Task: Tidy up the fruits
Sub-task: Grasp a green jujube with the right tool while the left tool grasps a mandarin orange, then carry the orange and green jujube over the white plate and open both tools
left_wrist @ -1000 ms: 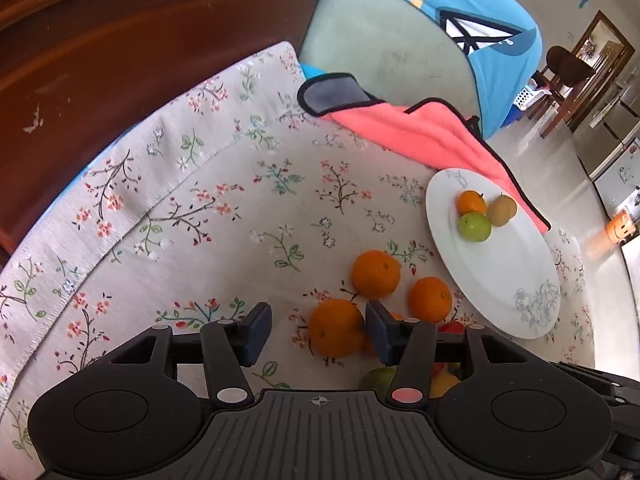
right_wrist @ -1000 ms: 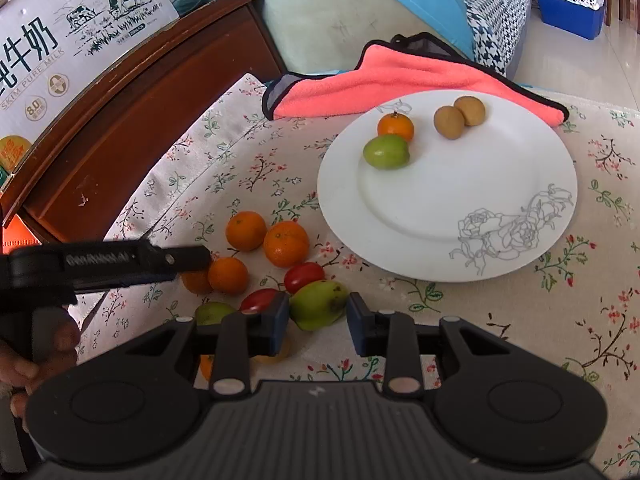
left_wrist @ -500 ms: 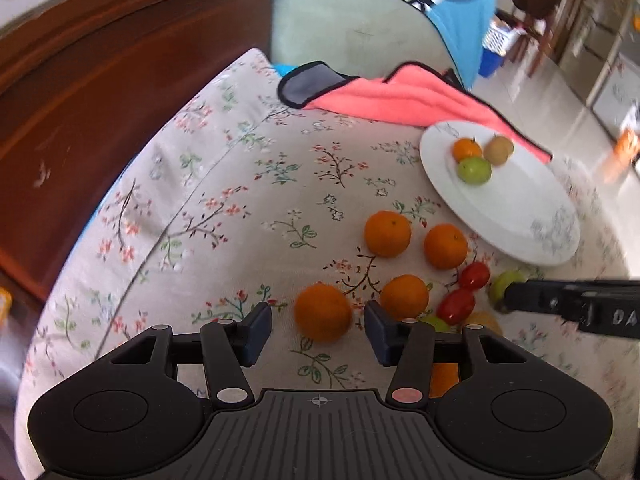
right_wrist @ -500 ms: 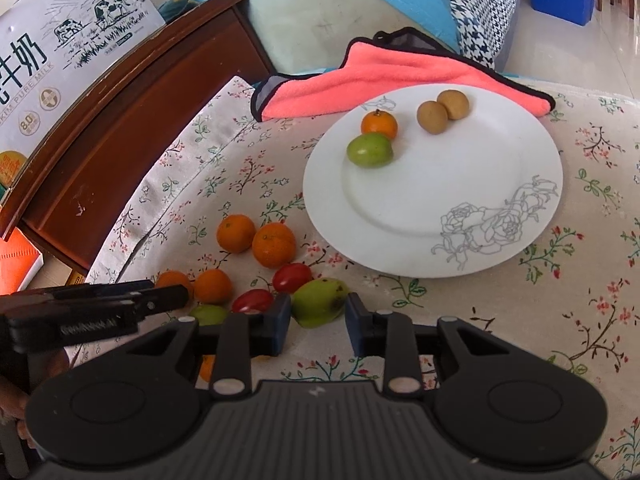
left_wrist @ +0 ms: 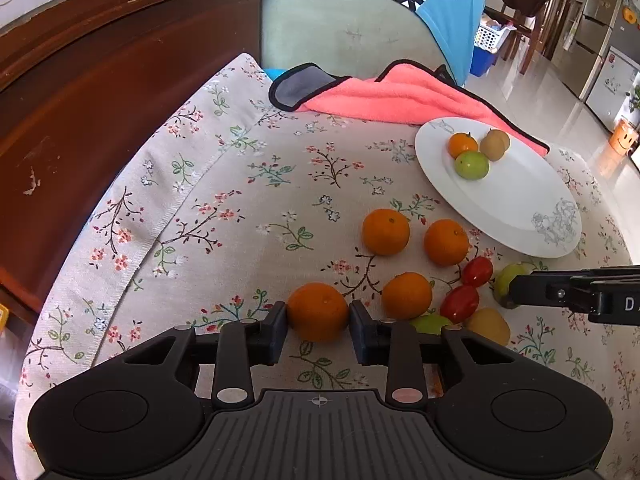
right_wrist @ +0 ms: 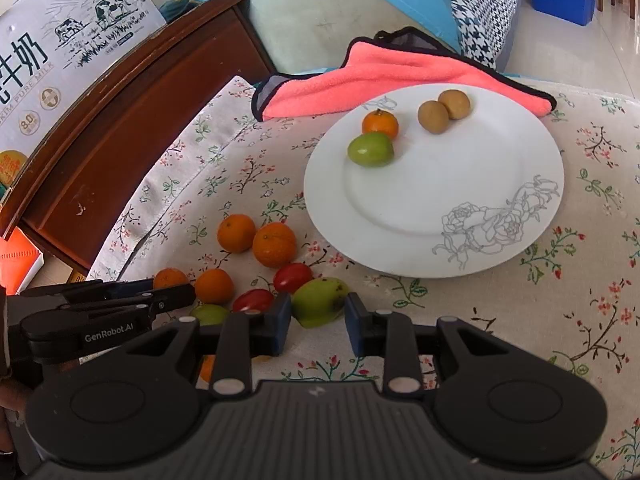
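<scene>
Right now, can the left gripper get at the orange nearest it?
Probably yes: the left gripper already has its fingers either side of that orange, with nothing between them. A firm grip isn't certain.

A matt woven floral tablecloth (right_wrist: 560,300) covers the table. The round white ceramic plate (right_wrist: 440,184) is smooth and glossy. Behind it lies a fluffy coral-pink fleece cloth (right_wrist: 384,76). The dark wooden cabinet (left_wrist: 100,100), far left, looks polished but scuffed.

Left wrist view: low, close over floral tablecloth (left_wrist: 248,184), facing plate (left_wrist: 516,204) from left. Right wrist view: near, facing plate (right_wrist: 400,208) head-on. Both share loose fruit, pink towel (left_wrist: 400,100).
</scene>
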